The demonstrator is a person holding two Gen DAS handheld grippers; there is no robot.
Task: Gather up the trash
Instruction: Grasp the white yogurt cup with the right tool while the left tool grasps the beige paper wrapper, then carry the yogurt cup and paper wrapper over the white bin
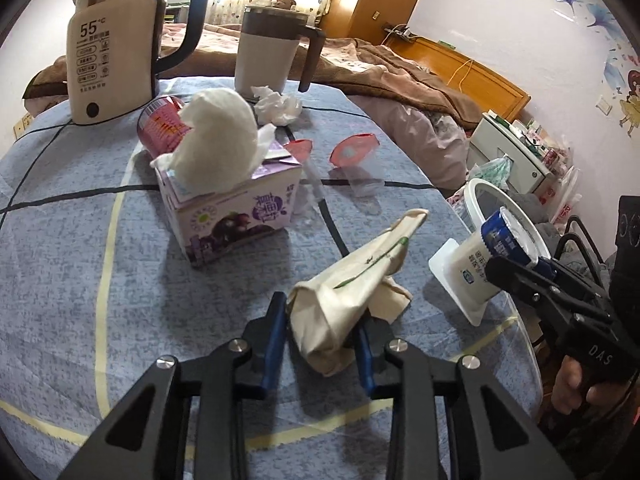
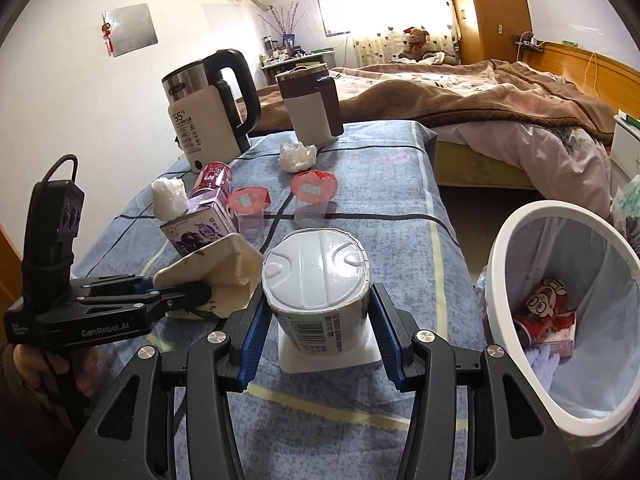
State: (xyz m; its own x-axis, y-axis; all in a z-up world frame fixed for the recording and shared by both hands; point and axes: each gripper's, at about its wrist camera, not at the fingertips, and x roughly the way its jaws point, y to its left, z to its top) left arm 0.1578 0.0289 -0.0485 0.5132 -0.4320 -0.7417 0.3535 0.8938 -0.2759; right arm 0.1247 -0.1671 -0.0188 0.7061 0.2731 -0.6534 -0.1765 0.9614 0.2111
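Squeezed a cream paper bag (image 1: 352, 276) between the blue pads of the left gripper (image 1: 320, 312). Gripped it by its fat end, with the thin end poking out toward the middle of the table (image 1: 80, 240). Pinched a white yogurt cup (image 2: 316, 268) by its two sides in the right gripper (image 2: 318, 296). Held that cup upside down, flat bottom up and wide rim down, near the table's edge and close to the white bin (image 2: 504, 240). Could not tell whether the rim touched the blue cloth. Seen inside the bin: red wrappers, one with a cartoon face. Left farther back on the cloth: a purple box (image 1: 236, 208) with a white tissue sticking out, a red can (image 1: 160, 124) lying on its side just behind the box, two clear cups with red lids (image 1: 298, 150) (image 1: 354, 152), and a crumpled tissue (image 1: 278, 106). Stood at the far end: a kettle (image 1: 108, 60) and a mug (image 1: 268, 52) with a lid.
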